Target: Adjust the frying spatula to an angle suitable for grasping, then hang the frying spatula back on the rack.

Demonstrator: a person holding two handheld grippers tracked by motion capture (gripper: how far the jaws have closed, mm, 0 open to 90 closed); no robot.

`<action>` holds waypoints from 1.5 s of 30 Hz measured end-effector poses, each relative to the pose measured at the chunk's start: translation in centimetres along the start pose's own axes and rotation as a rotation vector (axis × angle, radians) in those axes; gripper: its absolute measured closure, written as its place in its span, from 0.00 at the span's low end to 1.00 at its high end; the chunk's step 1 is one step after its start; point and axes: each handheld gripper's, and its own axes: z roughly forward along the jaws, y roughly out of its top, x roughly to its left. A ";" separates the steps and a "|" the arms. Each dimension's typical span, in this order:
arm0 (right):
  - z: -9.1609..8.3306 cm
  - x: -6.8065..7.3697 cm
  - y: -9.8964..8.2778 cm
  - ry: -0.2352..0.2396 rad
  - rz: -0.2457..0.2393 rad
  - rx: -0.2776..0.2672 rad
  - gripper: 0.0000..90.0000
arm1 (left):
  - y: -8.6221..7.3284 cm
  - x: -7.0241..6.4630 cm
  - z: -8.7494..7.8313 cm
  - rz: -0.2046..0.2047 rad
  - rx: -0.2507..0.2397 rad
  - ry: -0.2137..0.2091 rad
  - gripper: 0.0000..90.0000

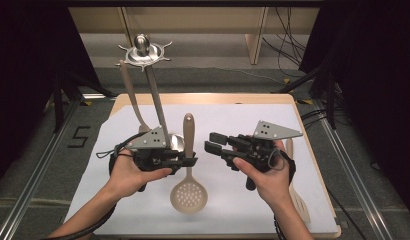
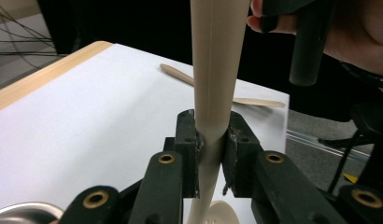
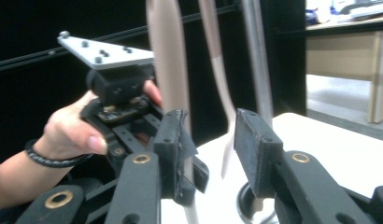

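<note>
Left gripper: clamped on the handle of the beige skimmer; in the left gripper view both pads pinch the handle from either side, no gap showing.

Right gripper: jaws apart, nothing between the pads; in the right gripper view the pads stand clear of everything.

Skimmer, place: held above the white sheet near table centre; perforated bowl at 6 o'clock from the grip, handle tip at 12 o'clock.

Skimmer, long axis: runs 12 to 6 in the high view, seemingly steep, bowl end lower.

Key relation: handle lies at 9 o'clock from the right gripper's jaw tips, near but apart; those jaws point toward it, crosswise to the axis. Left hand already on it, so the nearer one.

Right gripper view: skimmer handle passes just behind the near-side pad, not between the two.

Rack: metal hanging stand at 12 o'clock beyond the table edge, a steel ladle and a beige utensil hanging from it.

Other item: wooden spatula flat on the sheet at 4 o'clock, partly under the right hand.

Judgement: likely carrying the skimmer toward the rack at 12 o'clock, or passing it across; grip low on the handle leaves the upper end free.
</note>
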 end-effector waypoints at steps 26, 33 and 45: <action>-1.4 -0.5 0.9 -0.382 -0.046 0.089 0.68 | 1.2 2.1 -2.5 0.007 -0.042 0.072 0.86; -1.9 -0.5 0.9 -0.384 -0.048 0.088 0.68 | 1.7 2.4 -2.7 0.008 -0.053 0.076 0.86; -2.4 -0.8 1.2 -0.407 -0.048 0.079 0.68 | 2.5 3.1 -3.4 -0.012 -0.068 0.111 0.86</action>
